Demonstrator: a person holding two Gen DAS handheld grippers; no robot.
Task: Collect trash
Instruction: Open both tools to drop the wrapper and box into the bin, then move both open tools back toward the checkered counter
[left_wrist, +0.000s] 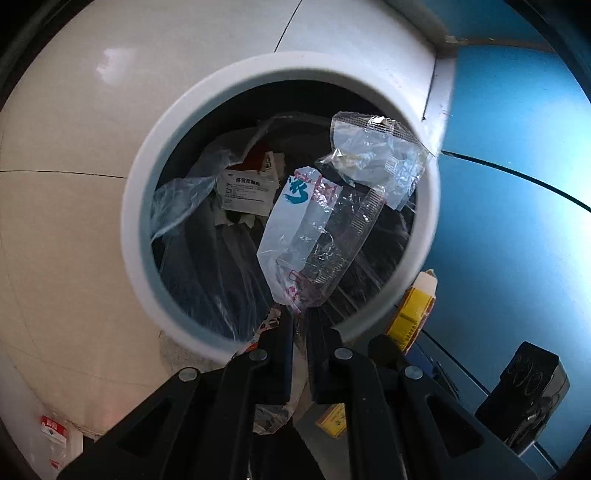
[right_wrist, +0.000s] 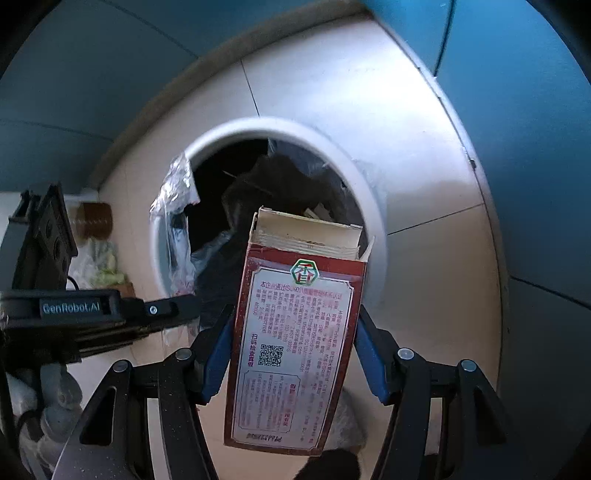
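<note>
Left hand-held gripper (left_wrist: 299, 328) pinches a wrapper (left_wrist: 310, 236) over the bin (left_wrist: 147, 258); only the right view shows the right hand-held gripper (right_wrist: 293, 354) clamped on a box (right_wrist: 295, 332).

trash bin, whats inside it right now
The trash bin holds a dark liner, clear plastic scraps and a white printed packet. The held plastic wrapper covers its right side; the bottom is hidden.

Daylight is glancing off the pale floor tiles (left_wrist: 74, 221), leaving a soft white glare patch in the left wrist view, while the blue wall (right_wrist: 535, 147) is falling into shade toward the frame edges. The white bin rim (left_wrist: 147, 192) is smearing slightly with motion blur. Both fisheye views are bending straight tile seams into curves, and dark vignetting is closing in at the corners. The bin's interior is staying murky.
</note>
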